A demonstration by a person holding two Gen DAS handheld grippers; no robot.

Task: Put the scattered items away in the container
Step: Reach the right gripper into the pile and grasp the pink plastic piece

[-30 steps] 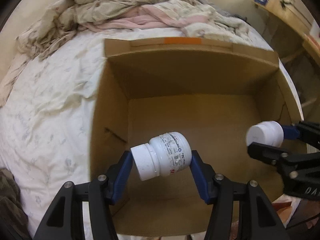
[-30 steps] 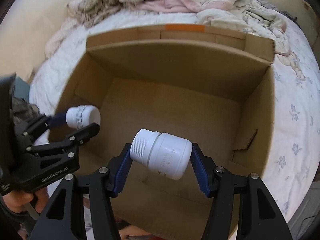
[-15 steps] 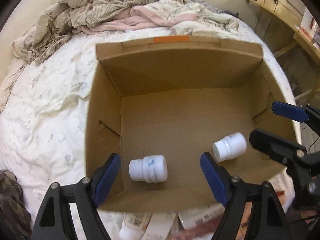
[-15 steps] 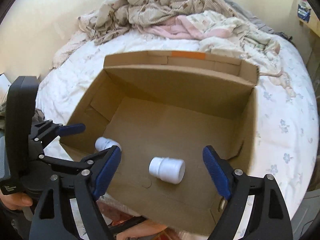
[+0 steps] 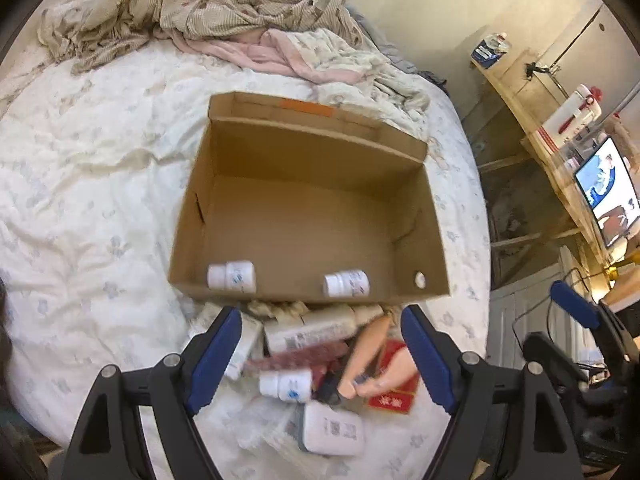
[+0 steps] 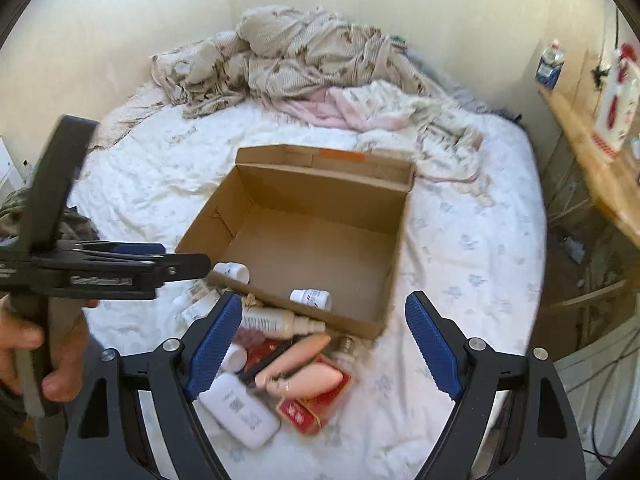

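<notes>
An open cardboard box (image 5: 416,184) (image 6: 256,188) sits on the bed. Two white pill bottles lie on its floor by the near wall, one on the left (image 5: 232,276) (image 6: 234,270) and one further right (image 5: 346,282) (image 6: 312,298). My left gripper (image 5: 320,344) (image 6: 184,258) hangs open and empty above a pile in front of the box. My right gripper (image 6: 324,340) (image 5: 548,316) is open and empty too, over the same pile. The pile holds a small white bottle (image 5: 286,386), a long white bottle (image 5: 312,328) (image 6: 276,320), a peach tube (image 5: 364,356) (image 6: 296,356), a red packet (image 5: 394,396) (image 6: 312,406) and a white flat case (image 5: 334,428) (image 6: 240,408).
Crumpled blankets (image 5: 224,12) (image 6: 312,52) are heaped at the far end of the bed. A wooden shelf with a screen (image 5: 608,188) and a carton (image 6: 616,96) runs along the right. A hand (image 6: 24,344) holds the left gripper. White floral sheet (image 5: 80,200) surrounds the box.
Both grippers opened and let their white bottles fall into the box. Both then rose and drew back, which brought the pile in front of the box into view.
</notes>
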